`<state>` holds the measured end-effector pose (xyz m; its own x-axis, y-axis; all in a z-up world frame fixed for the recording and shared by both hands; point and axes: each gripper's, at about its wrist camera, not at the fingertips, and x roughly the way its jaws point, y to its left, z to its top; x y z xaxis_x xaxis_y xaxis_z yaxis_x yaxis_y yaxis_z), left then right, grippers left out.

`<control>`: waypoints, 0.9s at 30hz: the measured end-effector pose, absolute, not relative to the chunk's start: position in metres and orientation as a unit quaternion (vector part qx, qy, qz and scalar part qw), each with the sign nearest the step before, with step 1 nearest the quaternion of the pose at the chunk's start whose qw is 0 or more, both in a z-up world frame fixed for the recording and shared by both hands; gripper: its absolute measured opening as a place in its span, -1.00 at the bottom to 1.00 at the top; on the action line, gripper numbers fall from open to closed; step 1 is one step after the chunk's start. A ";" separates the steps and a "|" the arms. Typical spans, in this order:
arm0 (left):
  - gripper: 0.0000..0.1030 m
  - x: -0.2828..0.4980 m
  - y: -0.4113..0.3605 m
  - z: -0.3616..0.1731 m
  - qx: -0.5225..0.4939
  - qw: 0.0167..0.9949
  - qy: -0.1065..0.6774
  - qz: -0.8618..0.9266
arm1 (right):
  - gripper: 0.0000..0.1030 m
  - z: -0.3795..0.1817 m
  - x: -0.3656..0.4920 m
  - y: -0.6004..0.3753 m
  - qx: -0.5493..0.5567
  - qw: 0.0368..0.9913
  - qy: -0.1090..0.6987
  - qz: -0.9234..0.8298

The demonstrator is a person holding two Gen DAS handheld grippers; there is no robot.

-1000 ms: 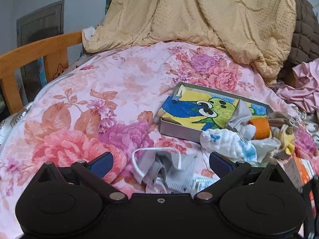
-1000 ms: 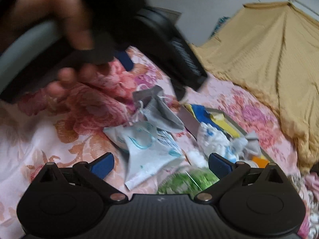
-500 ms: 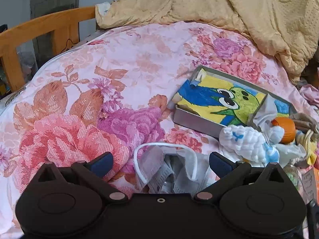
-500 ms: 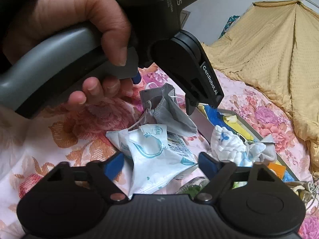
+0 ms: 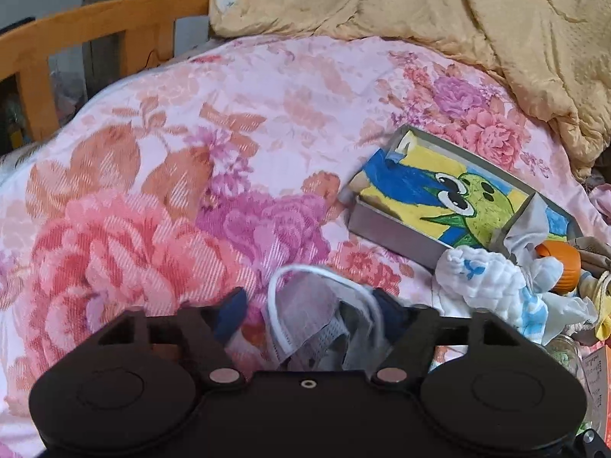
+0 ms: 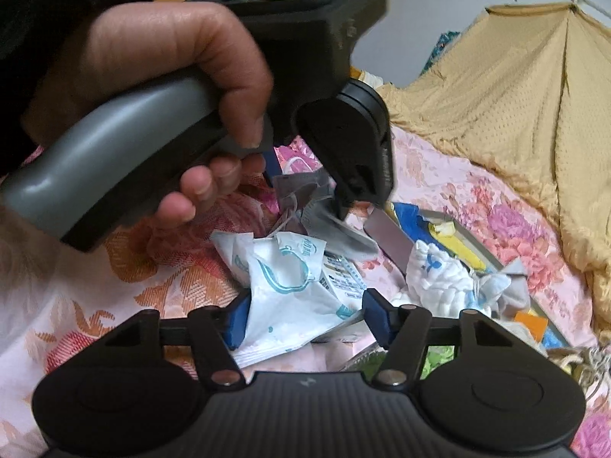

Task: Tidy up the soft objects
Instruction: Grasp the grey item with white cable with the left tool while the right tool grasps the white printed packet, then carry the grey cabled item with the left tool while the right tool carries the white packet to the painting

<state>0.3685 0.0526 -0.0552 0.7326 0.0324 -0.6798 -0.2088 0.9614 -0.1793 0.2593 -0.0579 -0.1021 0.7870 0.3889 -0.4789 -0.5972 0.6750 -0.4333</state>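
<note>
A bed (image 5: 160, 175) in a pink flowered cover fills the room's middle, with a tan quilt (image 5: 477, 19) heaped at its far end and a wooden rail (image 5: 95, 19) along one side. Near the quilt lies a shallow grey box (image 5: 397, 229) lined with a cartoon drawing. Against the box's near corner sits a white and blue cloth (image 5: 492, 278), with an orange cap (image 5: 565, 263) just beyond it. In front of the box lies a grey mask (image 5: 309, 316) with a white loop. The left gripper (image 5: 309, 313) is closing around the mask, its pads not plainly pressing yet. Nearer than the mask, a white wrapper (image 6: 290, 290) lies on the bed; the right gripper (image 6: 305, 316) is closing on it, one pad at its edge. A hand (image 6: 160, 76) grips the left handle.
</note>
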 end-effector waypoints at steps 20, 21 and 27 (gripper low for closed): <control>-0.71 0.328 0.058 -0.042 -0.137 0.935 0.319 0.068 | 0.20 -0.089 0.258 -0.070 -0.253 0.909 0.187 0.275; -0.71 0.325 0.058 -0.040 -0.136 0.936 0.318 0.070 | 0.20 -0.086 0.257 -0.071 -0.250 0.910 0.186 0.275; -0.71 0.310 0.051 -0.021 -0.125 0.940 0.308 0.074 | 0.20 -0.066 0.248 -0.083 -0.228 0.922 0.162 0.267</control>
<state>0.3103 0.0514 -0.0210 0.7999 0.0623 -0.5969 -0.2157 0.9580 -0.1891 0.2484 -0.0834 -0.0661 0.8050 0.4188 -0.4203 -0.5664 0.7534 -0.3340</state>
